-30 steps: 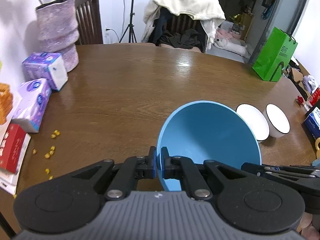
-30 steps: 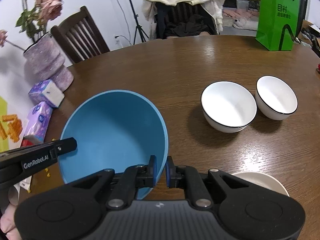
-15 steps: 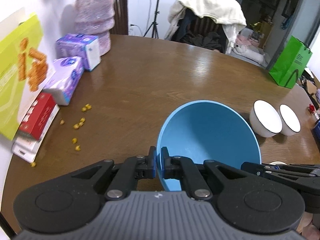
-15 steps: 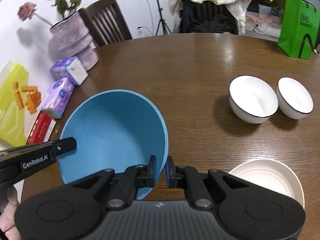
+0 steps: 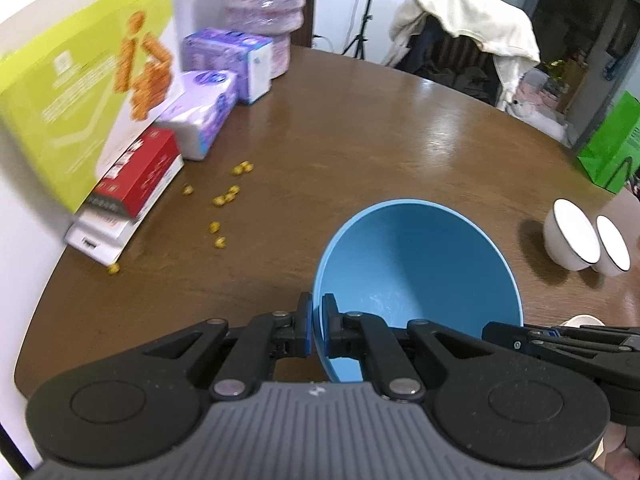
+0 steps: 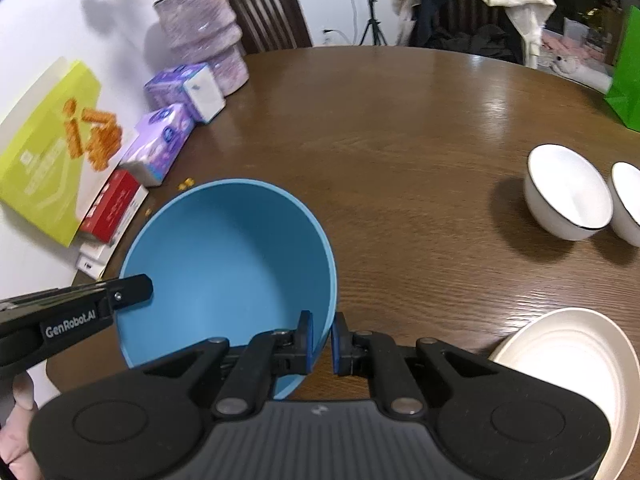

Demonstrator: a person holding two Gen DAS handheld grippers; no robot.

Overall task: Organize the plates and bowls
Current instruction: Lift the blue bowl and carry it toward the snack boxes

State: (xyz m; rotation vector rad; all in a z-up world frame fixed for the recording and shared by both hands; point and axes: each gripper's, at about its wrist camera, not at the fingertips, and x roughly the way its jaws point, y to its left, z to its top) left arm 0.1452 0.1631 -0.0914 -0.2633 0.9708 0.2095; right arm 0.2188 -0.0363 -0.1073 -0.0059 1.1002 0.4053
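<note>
Clamping down from both sides, the left gripper [image 5: 317, 330] pinches the near-left rim of the big round blue plastic bowl [image 5: 416, 272], one finger inside the wall and one outside. Over on the other camera, the right gripper [image 6: 320, 342] is closed on the same bowl's rim at about 5 o'clock. Two grips, one bowl, and it tilts with its open mouth facing the cameras above the brown wooden tabletop [image 6: 400, 152].

Out at 3 o'clock in the right wrist view, two white ceramic bowls with thin dark rims [image 6: 568, 192] sit side by side, close enough that I cannot tell whether they touch. Down at 4 o'clock, a cream-coloured round plate [image 6: 568, 360] lies flat just beside the right gripper's body.

Swing to 10 o'clock in the left wrist view: a yellow-green snack box [image 5: 80, 92] leans against the wall, a red and white carton [image 5: 136, 176] lies below it, and purple tissue packs [image 5: 200, 108] line up toward the lilac textured vase [image 6: 200, 36]. Small yellow crumbs [image 5: 224, 200] are scattered on the wood between the carton and the blue bowl. A green paper bag [image 5: 612, 148] stands at 2 o'clock.
</note>
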